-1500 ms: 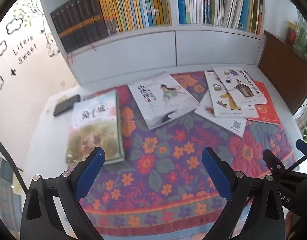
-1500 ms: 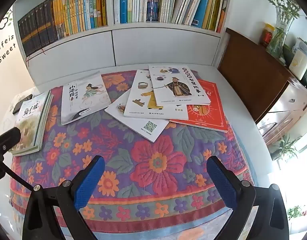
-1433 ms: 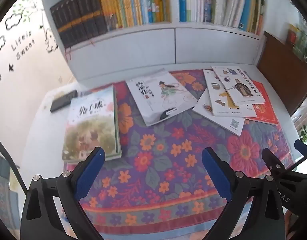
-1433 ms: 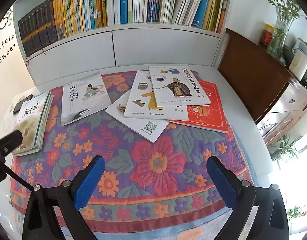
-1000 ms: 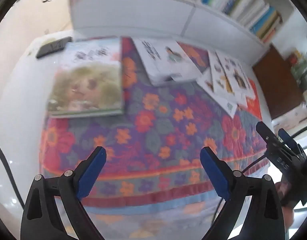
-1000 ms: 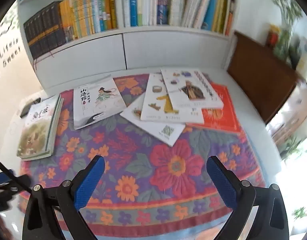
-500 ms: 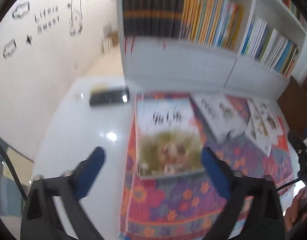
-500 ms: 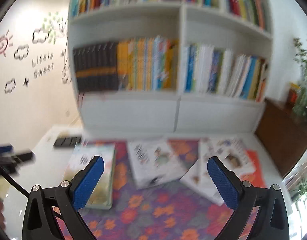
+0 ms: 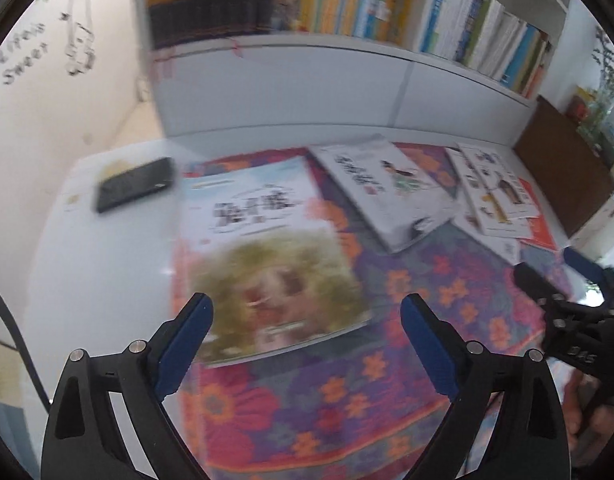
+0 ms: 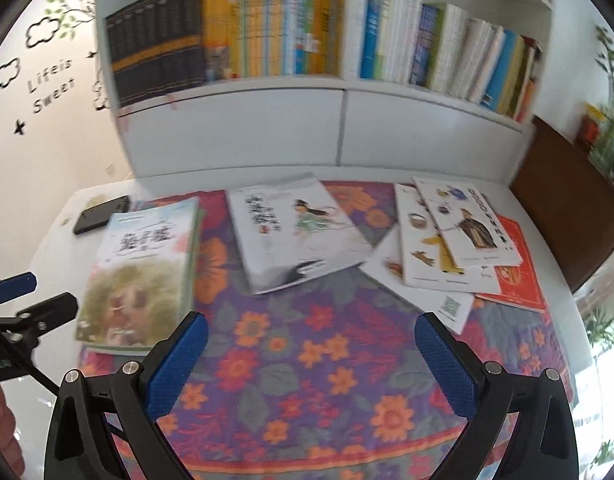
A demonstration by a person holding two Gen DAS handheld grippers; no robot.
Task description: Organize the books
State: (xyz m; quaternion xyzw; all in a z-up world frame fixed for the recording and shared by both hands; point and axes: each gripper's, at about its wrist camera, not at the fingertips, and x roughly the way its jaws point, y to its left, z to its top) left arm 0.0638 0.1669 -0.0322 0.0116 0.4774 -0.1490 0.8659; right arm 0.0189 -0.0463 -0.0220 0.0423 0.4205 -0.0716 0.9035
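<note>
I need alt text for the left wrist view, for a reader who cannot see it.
The open left gripper hovers over the near edge of a blurred picture book on a floral tablecloth. More books lie to the right, a black phone to the left, and a full bookshelf stands behind.

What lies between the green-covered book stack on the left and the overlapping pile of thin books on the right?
In the right wrist view, one white book with a girl on its cover lies on the floral cloth between the green-covered stack and the overlapping pile.

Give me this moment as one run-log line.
left gripper: open, aimed at green-cover book, no contact | right gripper: open, above floral cloth | scattered books: flat on table
</note>
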